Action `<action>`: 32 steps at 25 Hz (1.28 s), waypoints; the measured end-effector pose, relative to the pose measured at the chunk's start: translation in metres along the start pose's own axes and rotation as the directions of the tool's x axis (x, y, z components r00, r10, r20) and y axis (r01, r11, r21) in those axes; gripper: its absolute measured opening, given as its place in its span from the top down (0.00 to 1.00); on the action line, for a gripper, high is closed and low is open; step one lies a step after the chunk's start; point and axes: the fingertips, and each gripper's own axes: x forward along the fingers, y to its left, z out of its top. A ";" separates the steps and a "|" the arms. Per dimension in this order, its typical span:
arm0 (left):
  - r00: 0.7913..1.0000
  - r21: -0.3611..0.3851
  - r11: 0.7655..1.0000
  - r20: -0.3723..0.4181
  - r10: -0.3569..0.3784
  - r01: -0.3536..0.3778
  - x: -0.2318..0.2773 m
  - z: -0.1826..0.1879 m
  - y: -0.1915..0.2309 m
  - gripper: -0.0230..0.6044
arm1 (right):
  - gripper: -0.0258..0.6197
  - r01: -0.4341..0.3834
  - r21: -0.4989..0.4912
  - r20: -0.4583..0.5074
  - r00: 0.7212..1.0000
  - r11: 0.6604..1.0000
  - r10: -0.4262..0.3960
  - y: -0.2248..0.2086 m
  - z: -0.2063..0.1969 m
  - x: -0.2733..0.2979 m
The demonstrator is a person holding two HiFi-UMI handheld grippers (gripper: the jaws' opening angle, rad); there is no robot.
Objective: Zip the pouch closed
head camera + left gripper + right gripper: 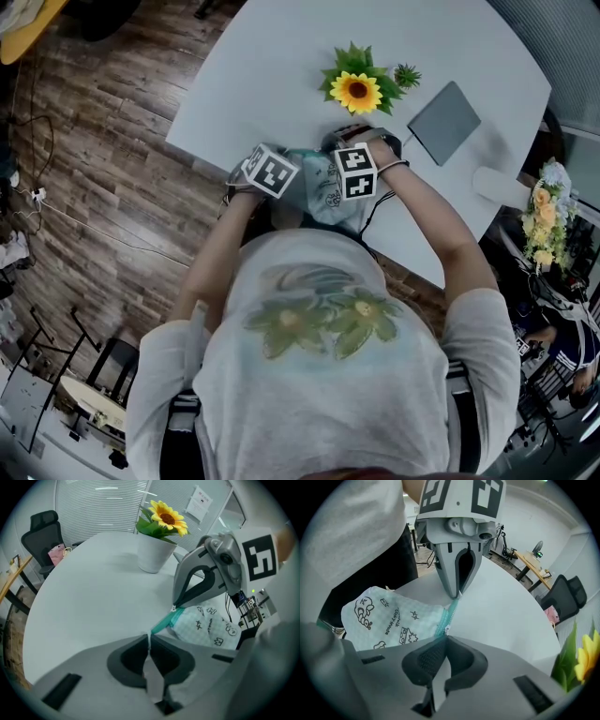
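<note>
Looking down on a white table [234,84] bearing a sunflower pot [356,91], taken as the marker for everything else. Nearer the camera than the pot, filling the foreground: a person's torso [319,375] in a flower-print shirt, blocking the table's near edge. Far behind the pot and to its left in the left gripper view: a black office chair [40,534] with something pink against it, too small to name. Right of the pot and apart from it: a flat grey slab [443,122]; cannot tell tablet from notebook. Just right of the pot: a small spiky green plant [407,75].

Near the pot, on the person's side of it, on the table: the pouch [323,183], pale checked fabric with black doodles, mostly covered from above by both marker cubes and the wrists. Toward the pot's left: the left gripper [149,638], jaws pressed together on the end of the teal zipper [164,620]. Straight in front of the pot: the right gripper [443,639], jaws fully closed on the small white zipper pull [446,629]. Cannot make out how much of the zipper is already joined.
</note>
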 end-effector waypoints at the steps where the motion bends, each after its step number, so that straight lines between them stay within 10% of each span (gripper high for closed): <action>1: 1.000 0.002 1.000 0.001 0.002 -0.002 0.000 0.000 0.000 0.93 | 0.94 0.008 -0.002 -0.006 1.000 1.000 -0.008 -0.001 0.000 0.000; 32: 1.000 0.020 1.000 0.003 0.008 -0.008 0.003 0.000 0.001 0.93 | 0.94 0.045 0.049 -0.108 0.993 0.998 -0.040 0.002 -0.033 -0.008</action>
